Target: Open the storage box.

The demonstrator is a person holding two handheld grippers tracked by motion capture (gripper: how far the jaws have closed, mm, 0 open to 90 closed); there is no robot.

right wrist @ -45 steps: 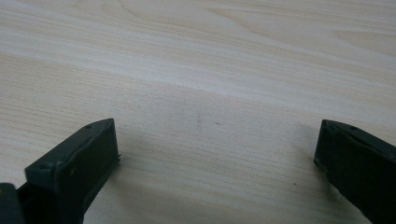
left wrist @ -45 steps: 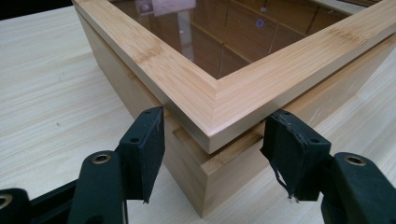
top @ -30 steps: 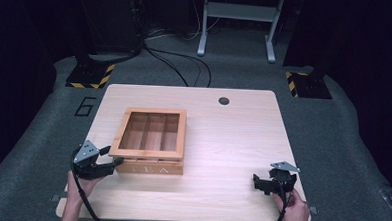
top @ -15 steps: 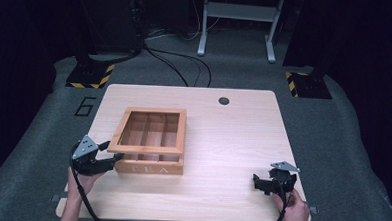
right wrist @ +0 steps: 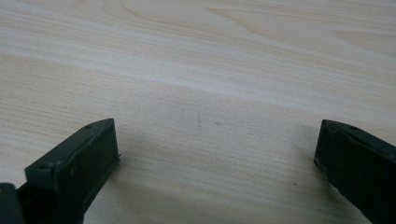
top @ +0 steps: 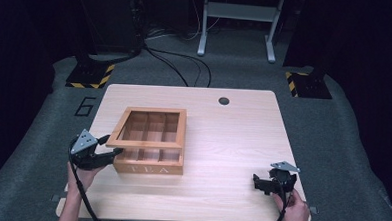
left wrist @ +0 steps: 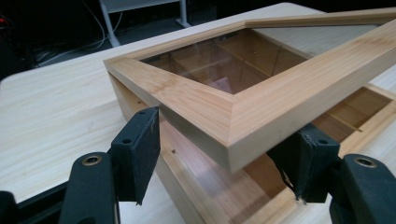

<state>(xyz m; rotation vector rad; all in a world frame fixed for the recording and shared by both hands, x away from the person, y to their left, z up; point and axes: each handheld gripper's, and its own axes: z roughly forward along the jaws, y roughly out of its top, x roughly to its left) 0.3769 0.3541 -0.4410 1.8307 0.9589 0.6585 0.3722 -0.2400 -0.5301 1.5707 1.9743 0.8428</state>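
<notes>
the wooden tea box (top: 150, 141) sat left of centre on the desk (top: 233, 137). the left claw (top: 105, 147) gaped wide at its near left corner; the left gripper view showed the glass lid (left wrist: 243, 88) lifted ajar between the jaws. the right claw (top: 262, 182) spread wide over bare desk, near right.

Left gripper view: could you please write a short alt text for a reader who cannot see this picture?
The left tongs stand open around the near corner of a wooden tea box, whose glass-paned lid is raised above the base. Through the glass and the gap, wooden dividers show inside. The box sits on a pale wooden table.
</notes>
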